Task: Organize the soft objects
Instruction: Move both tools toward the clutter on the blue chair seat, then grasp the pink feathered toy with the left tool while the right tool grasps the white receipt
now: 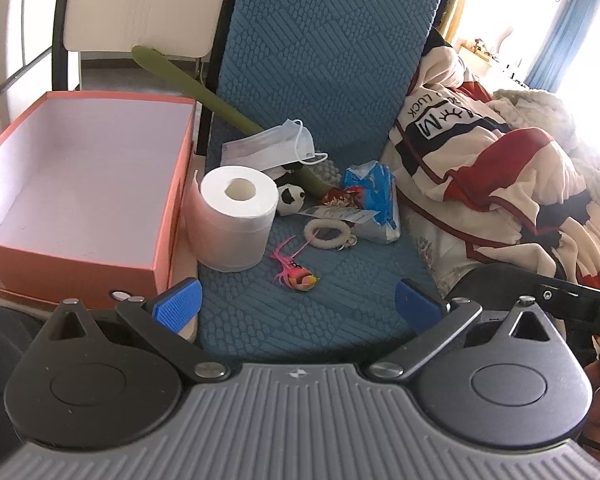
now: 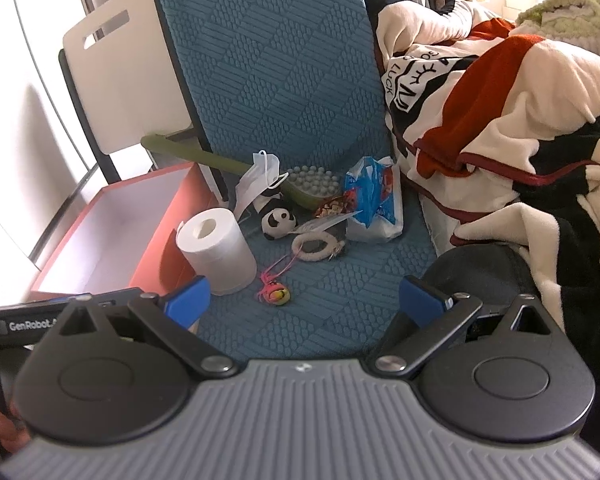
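Both my grippers hang with jaws spread wide and empty above a blue textured cushion (image 1: 320,80), the left gripper (image 1: 298,300) beside the right gripper (image 2: 304,296). Ahead of my left fingers stand a toilet paper roll (image 1: 236,216), a panda plush (image 1: 291,199), a face mask (image 1: 276,146), a fuzzy ring (image 1: 328,232), a tissue pack (image 1: 374,200) and a pink fish toy (image 1: 298,272). An open orange box (image 1: 80,184) sits to their left, touching the roll.

One toilet roll (image 1: 236,220), one panda plush (image 1: 291,199), one face mask (image 1: 278,146), one orange box (image 1: 80,184).
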